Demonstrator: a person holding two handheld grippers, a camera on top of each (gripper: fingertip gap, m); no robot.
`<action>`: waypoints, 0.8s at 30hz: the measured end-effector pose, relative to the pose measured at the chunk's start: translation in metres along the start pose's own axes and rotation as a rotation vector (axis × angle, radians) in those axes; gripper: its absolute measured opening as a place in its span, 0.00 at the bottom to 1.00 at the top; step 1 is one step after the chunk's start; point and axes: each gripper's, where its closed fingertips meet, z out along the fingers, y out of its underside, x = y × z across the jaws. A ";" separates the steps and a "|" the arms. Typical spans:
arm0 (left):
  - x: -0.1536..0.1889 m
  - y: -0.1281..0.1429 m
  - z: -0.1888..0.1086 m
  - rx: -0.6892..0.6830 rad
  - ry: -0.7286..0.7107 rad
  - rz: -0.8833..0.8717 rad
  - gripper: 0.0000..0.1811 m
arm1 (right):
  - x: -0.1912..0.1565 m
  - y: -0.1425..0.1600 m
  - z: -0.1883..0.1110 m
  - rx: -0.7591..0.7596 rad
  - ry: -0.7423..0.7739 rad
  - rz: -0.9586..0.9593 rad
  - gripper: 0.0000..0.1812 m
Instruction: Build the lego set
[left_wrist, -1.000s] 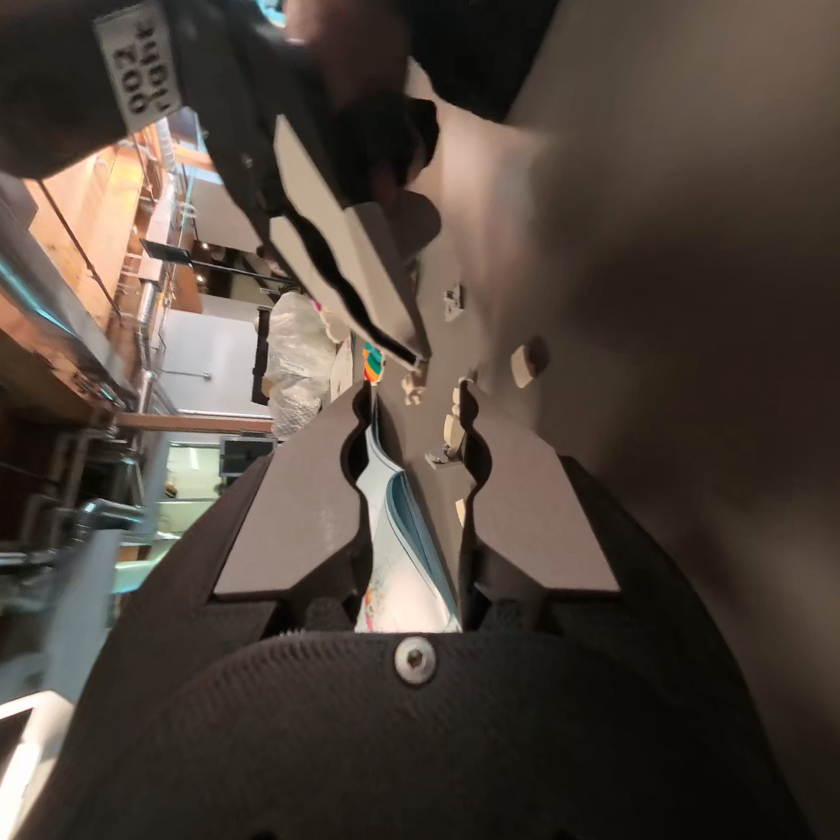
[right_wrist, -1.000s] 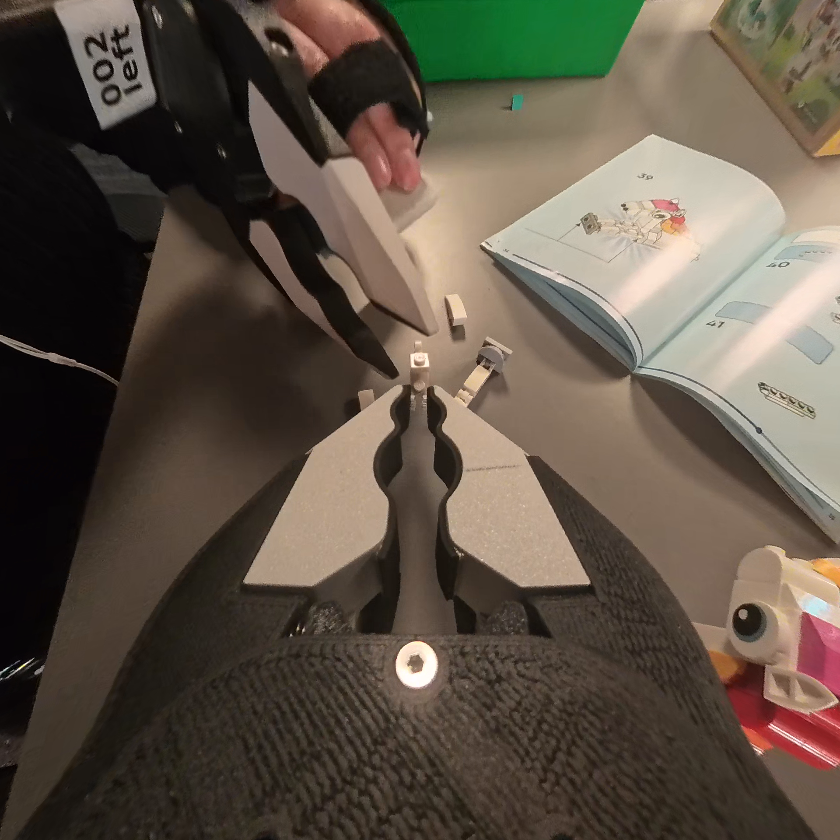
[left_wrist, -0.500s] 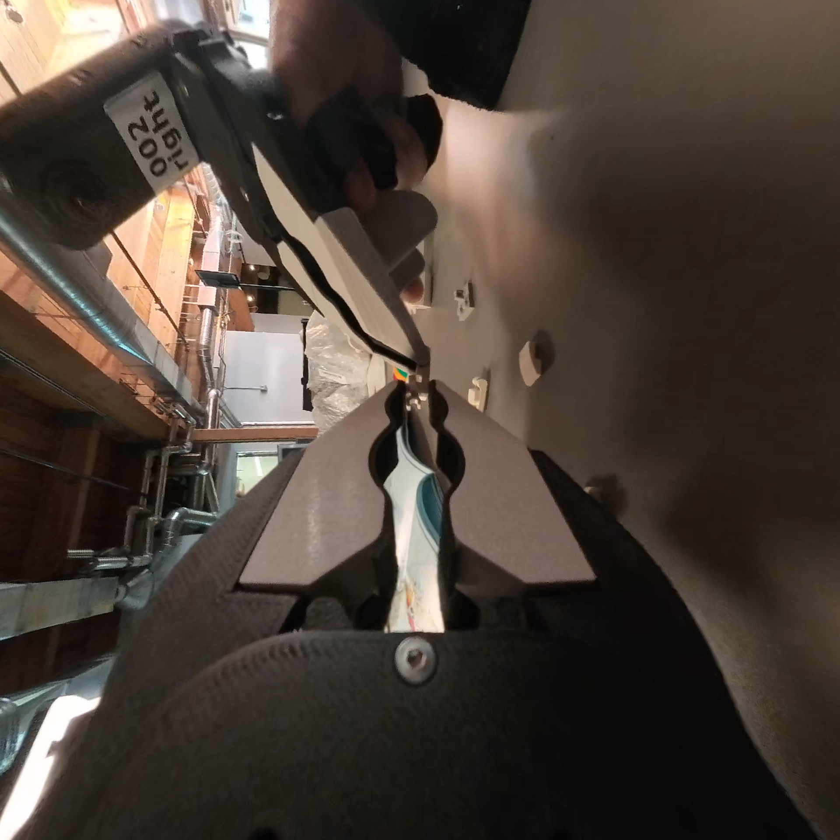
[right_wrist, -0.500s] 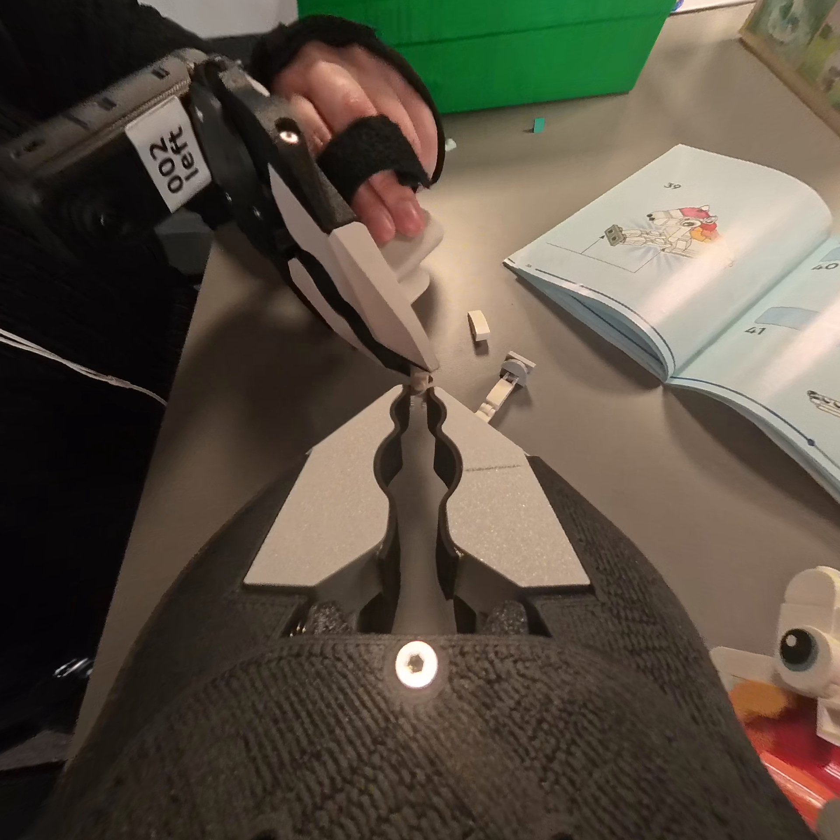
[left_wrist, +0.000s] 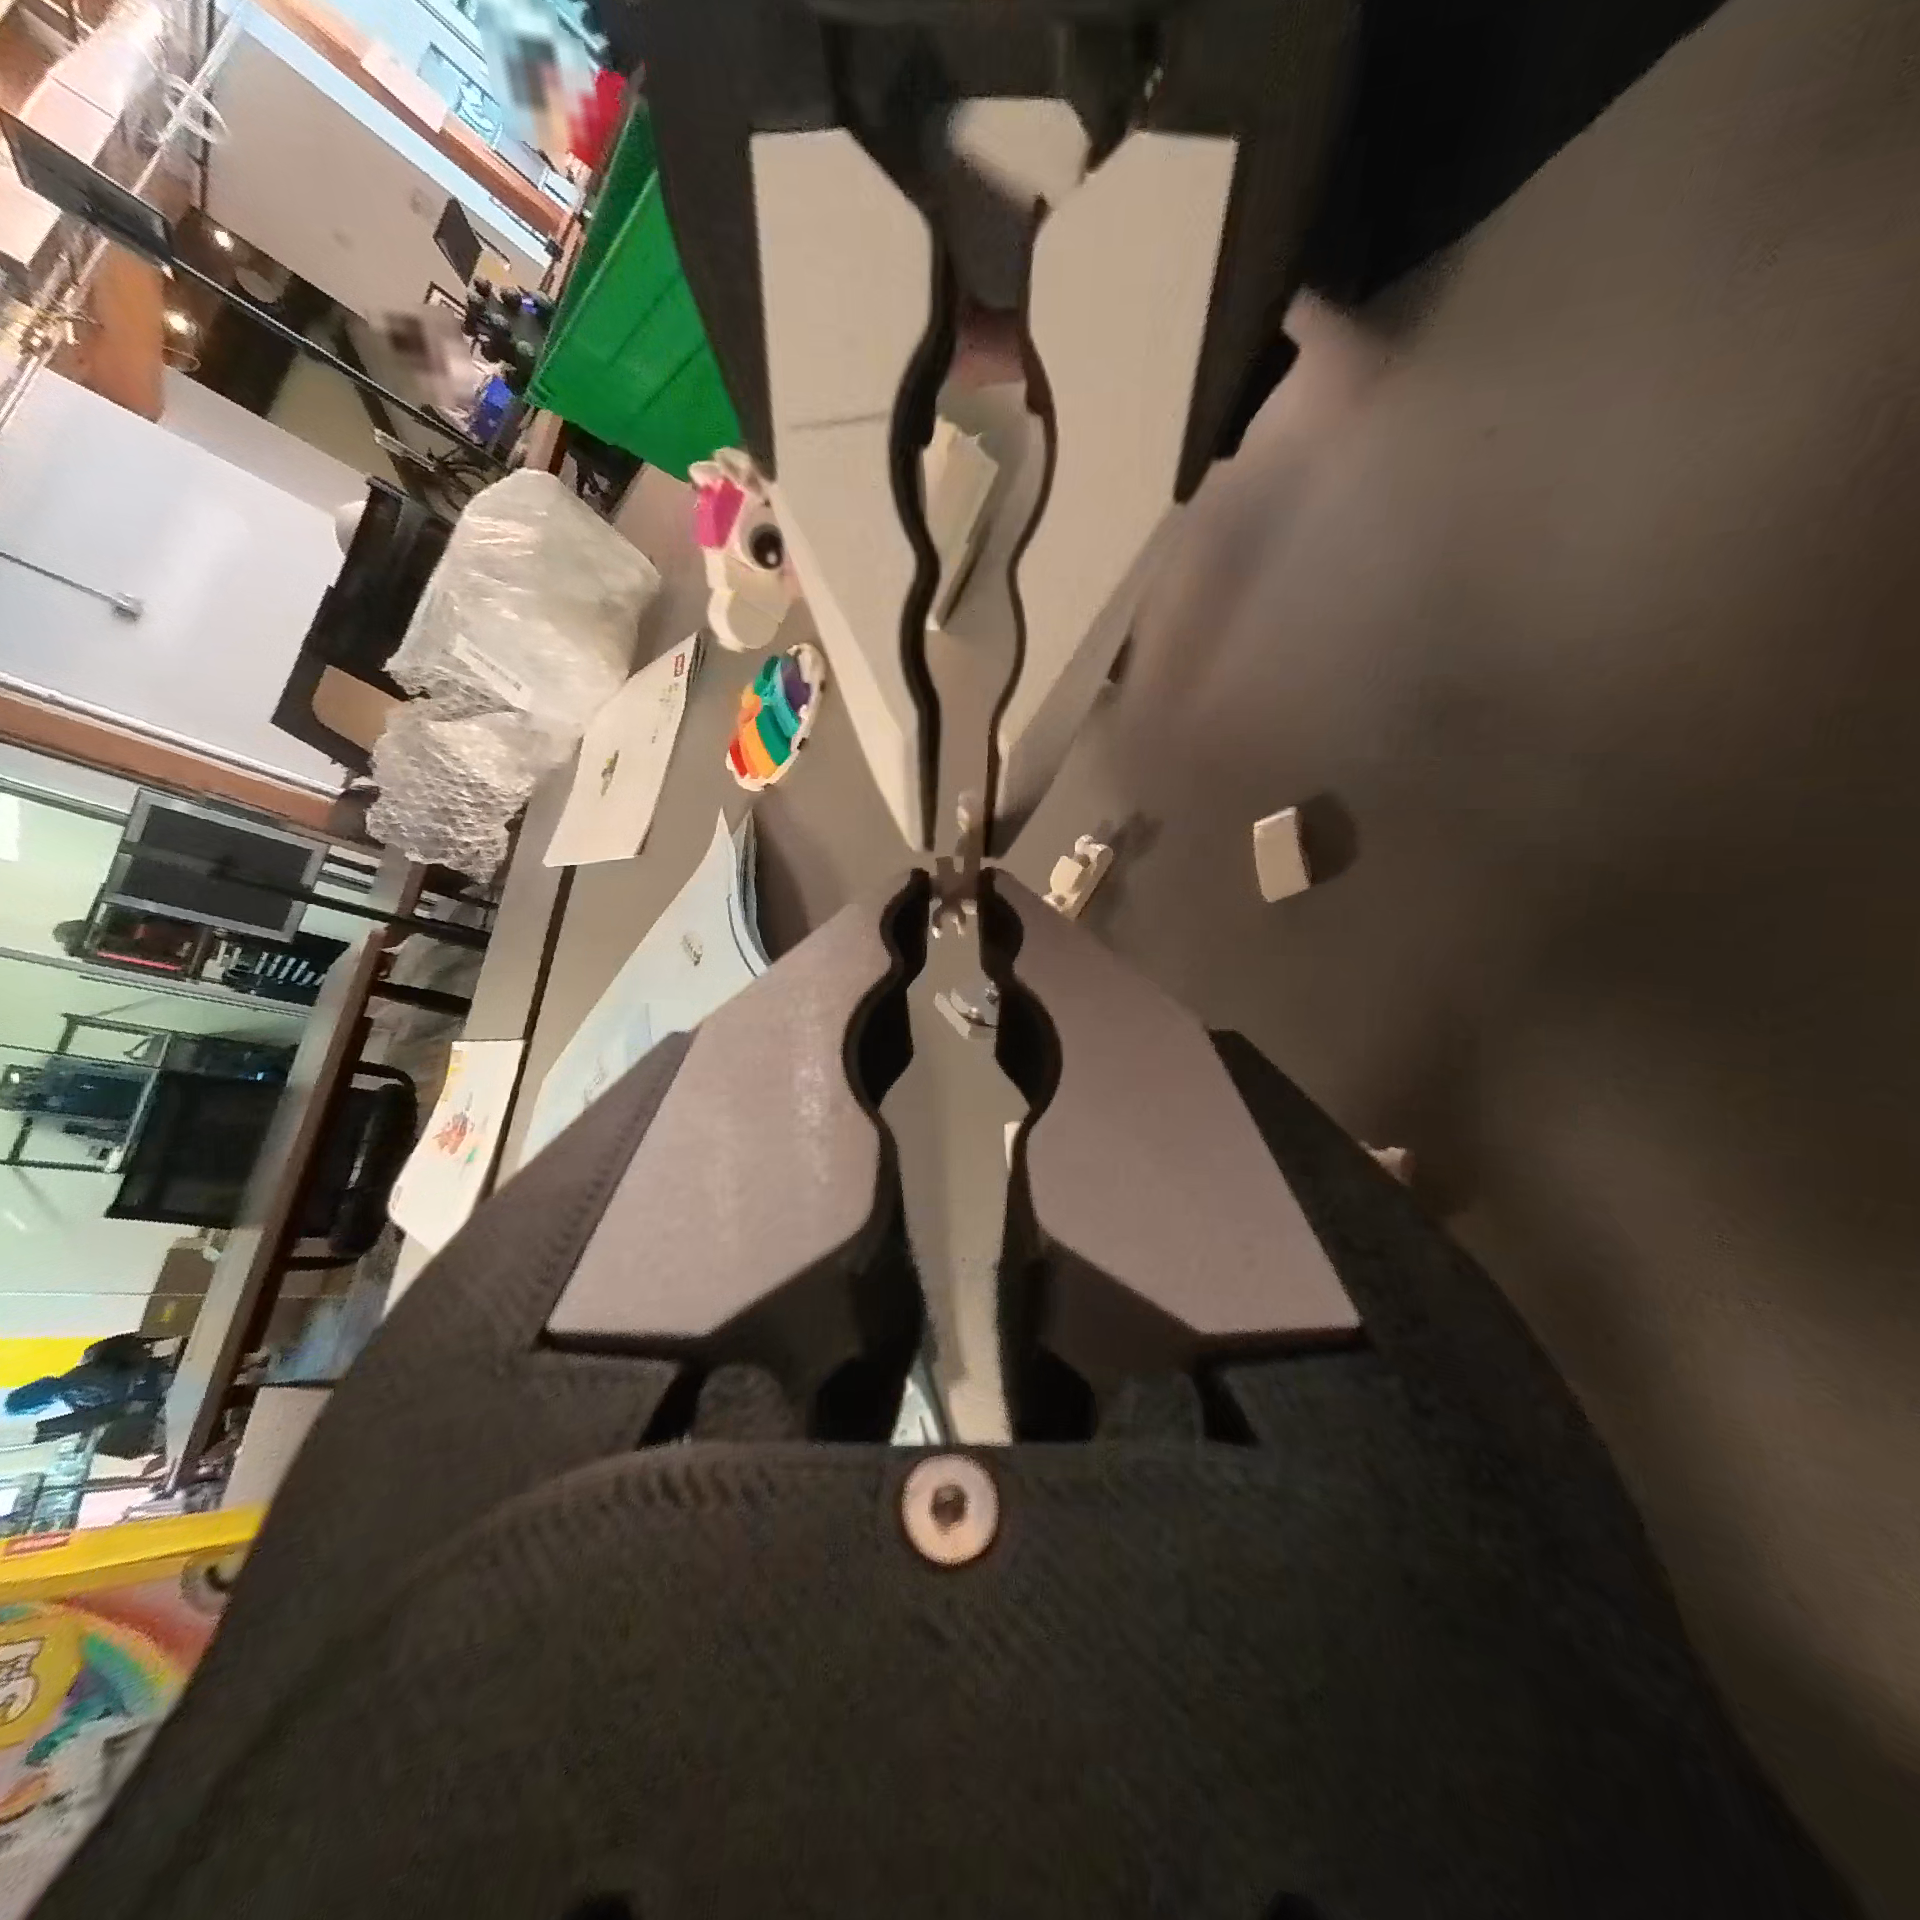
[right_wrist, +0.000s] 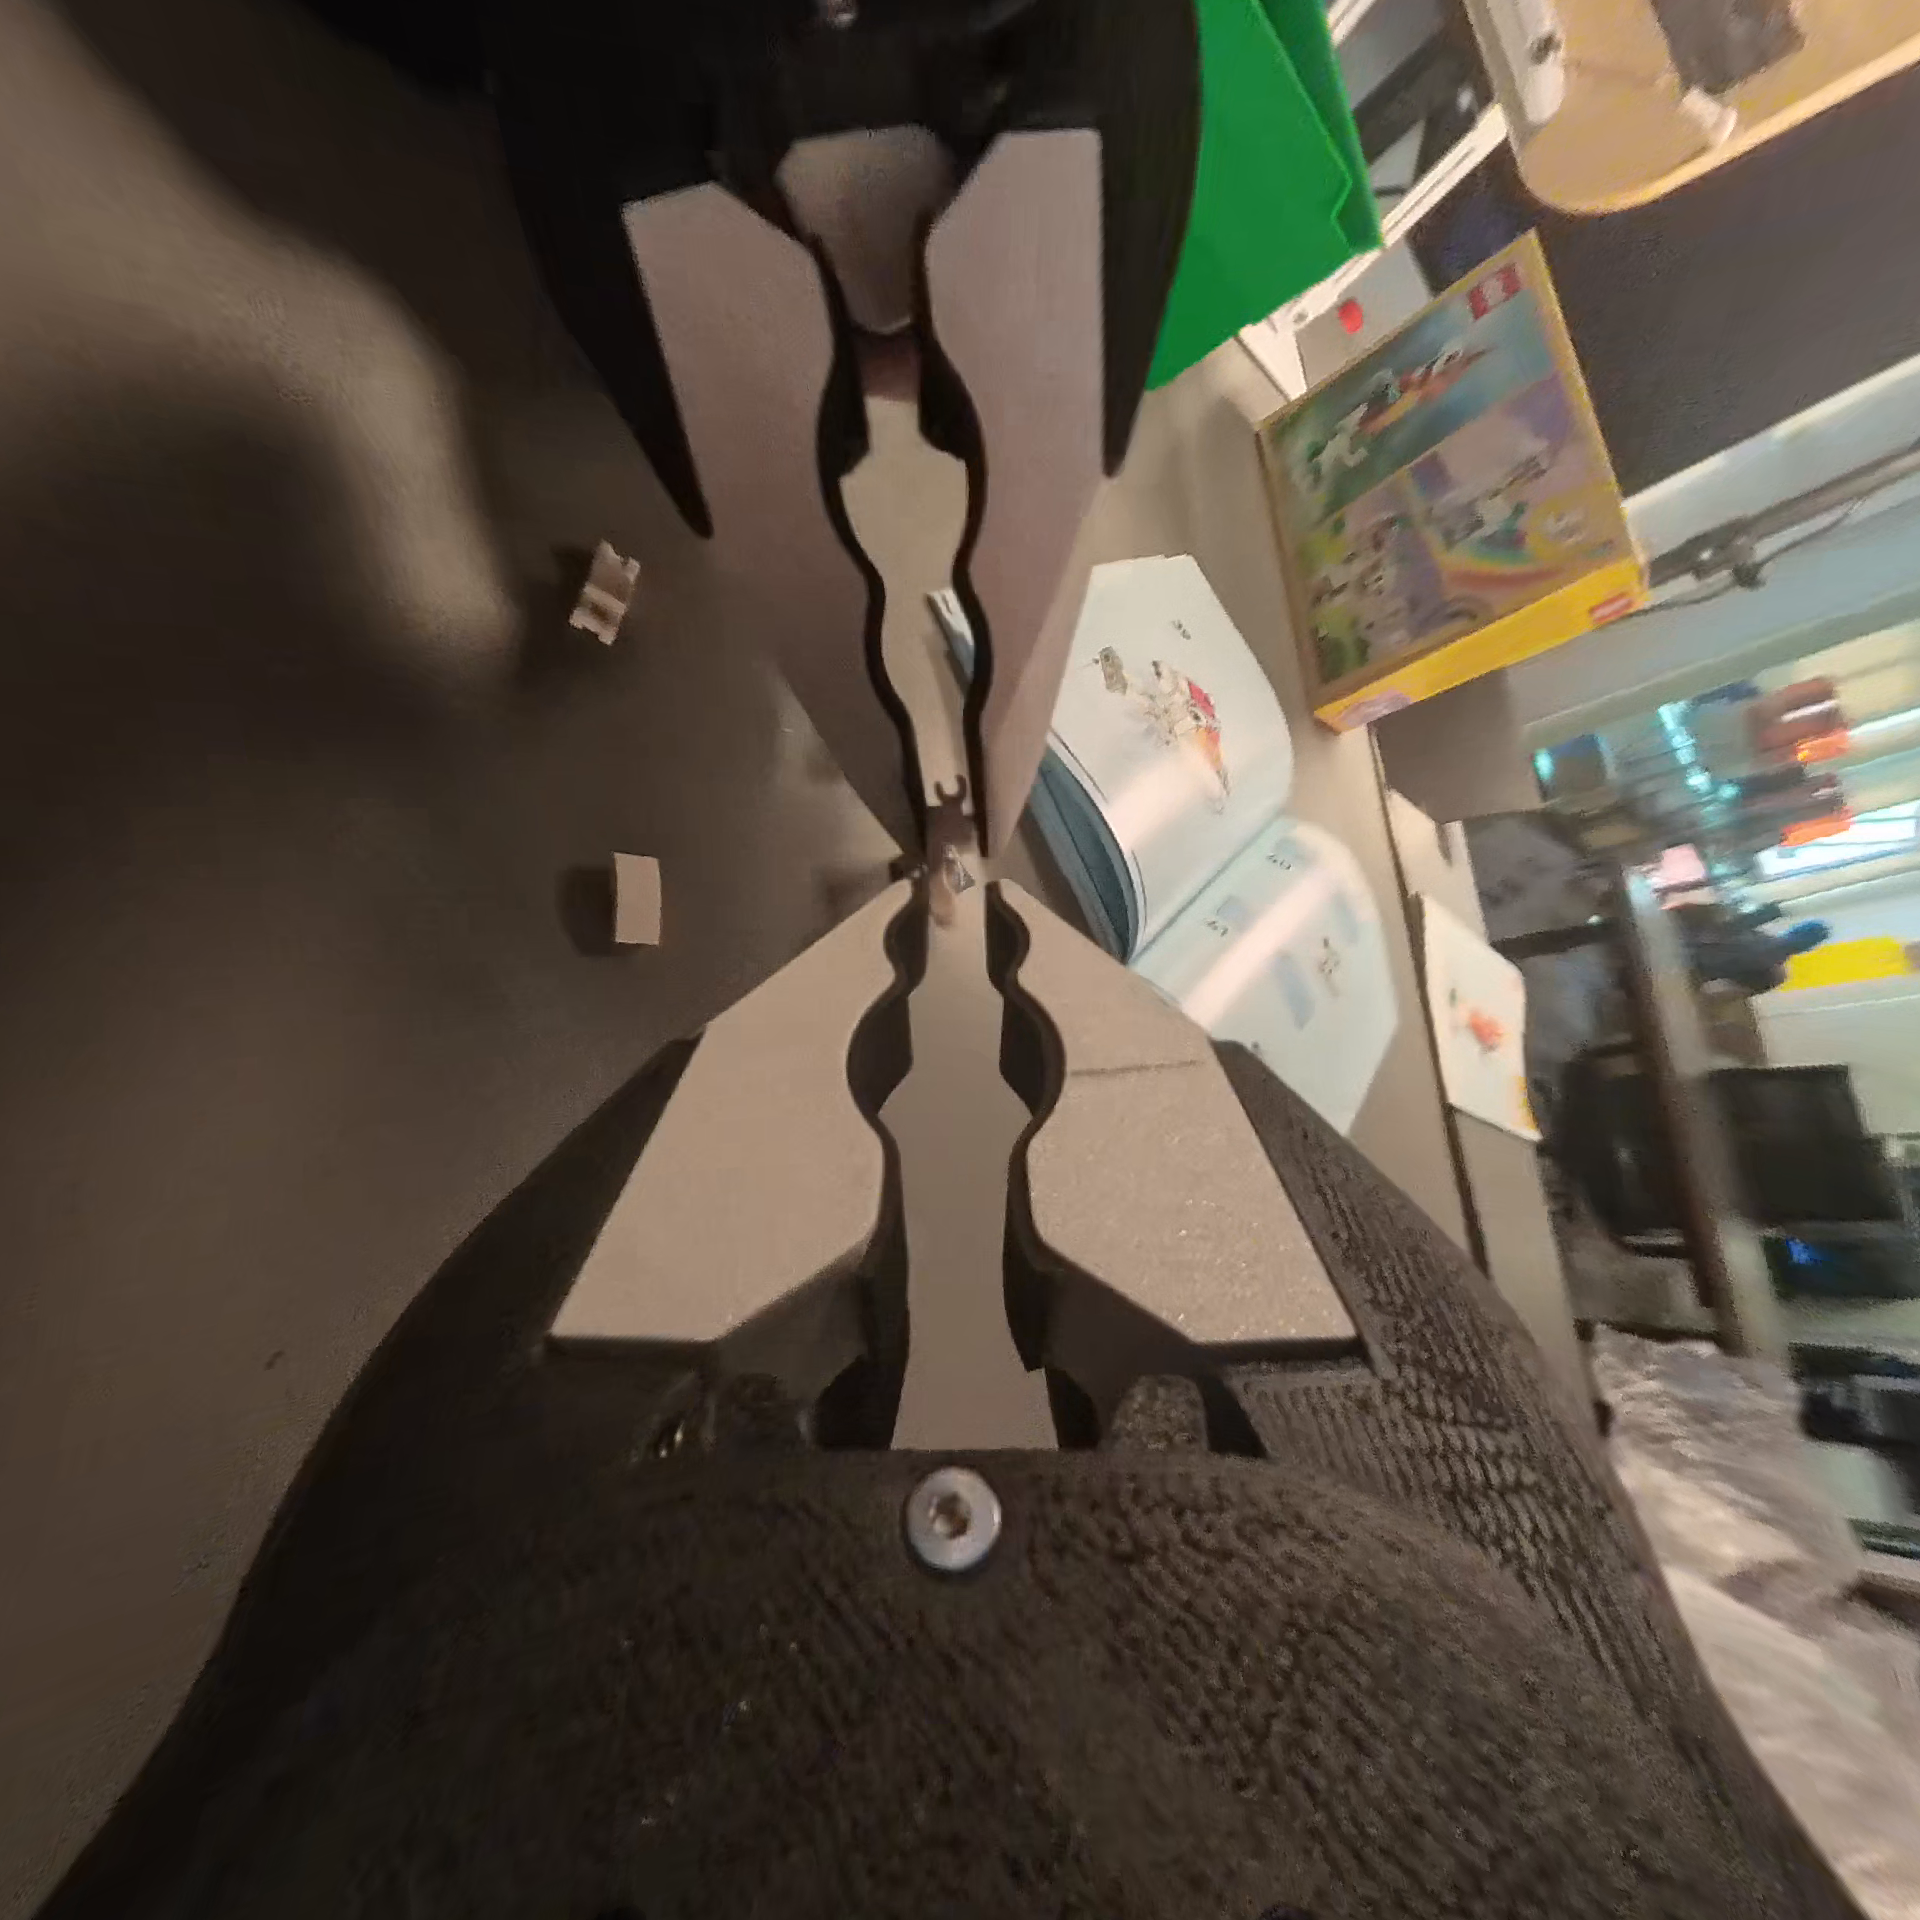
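My left gripper and my right gripper meet tip to tip above the grey table. The right gripper is shut on a small white Lego piece. The left gripper, at the top of the right wrist view, is shut on a small grey clip piece. The two pieces touch between the tips. In the left wrist view the right gripper comes down from the top. Whether the pieces are joined is hidden.
Loose white bricks lie on the table near the tips. An open instruction booklet, a Lego box, a green bin, a white unicorn head and a rainbow piece lie farther off. The tips of both grippers are at nearly the same place.
The left gripper was open a second ago and has shut on the clip piece. Both grippers have rolled sideways and swung round to face each other head-on, tips together.
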 end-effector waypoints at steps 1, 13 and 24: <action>0.001 0.000 0.000 0.002 0.006 -0.008 0.05 | -0.001 -0.001 0.001 -0.001 0.000 -0.013 0.04; 0.007 -0.022 -0.024 0.255 0.151 -0.092 0.05 | -0.011 -0.028 -0.011 0.204 -0.167 0.191 0.02; 0.006 -0.054 -0.053 0.519 0.333 -0.325 0.05 | -0.013 -0.063 -0.034 0.456 -0.279 0.300 0.02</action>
